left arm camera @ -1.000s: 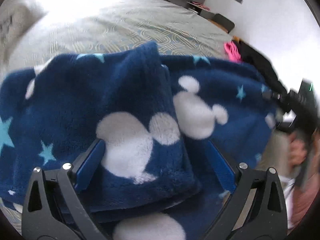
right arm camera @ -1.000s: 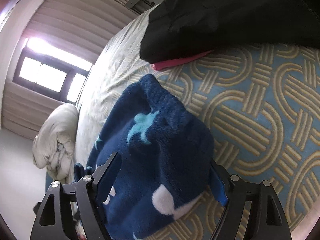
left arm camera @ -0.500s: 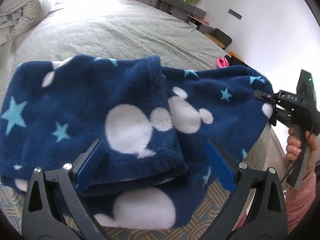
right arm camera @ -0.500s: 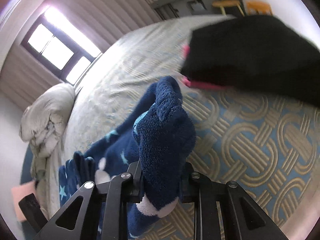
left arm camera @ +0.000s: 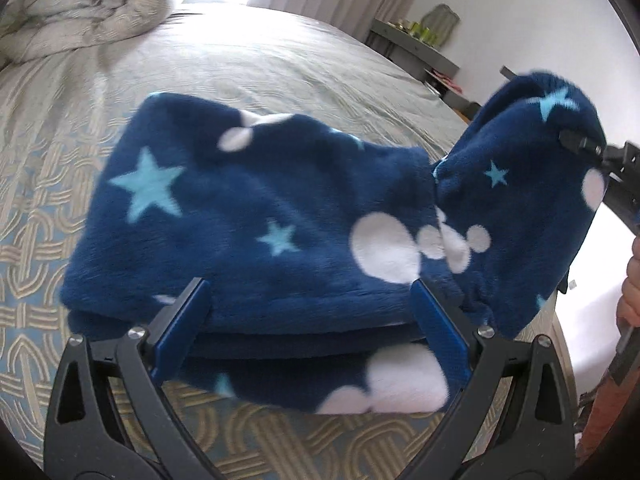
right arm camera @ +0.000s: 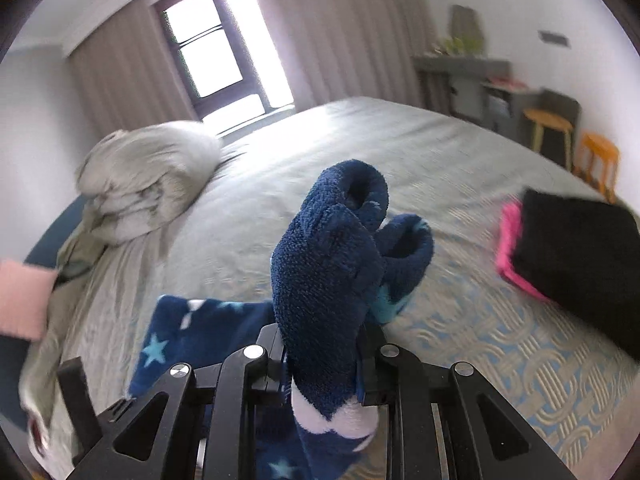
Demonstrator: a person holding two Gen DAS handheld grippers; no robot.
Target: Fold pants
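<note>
Pants (left arm camera: pixel 256 216) on patterned bedspread (left arm camera: pixel 48 184) (curtained window (right arm camera: pixel 224 52))

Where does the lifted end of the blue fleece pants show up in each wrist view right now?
Left wrist: lifted end of the pants at upper right, raised off the bed.
Right wrist: same end at centre, pinched in the right gripper.
Shared landmark: rolled grey duvet.

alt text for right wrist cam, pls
Right gripper shut on a bunched end of navy star-print fleece pants, raised above a grey patterned bedspread. A black folded garment on something pink lies right; a rolled duvet sits left, under a window.
</note>
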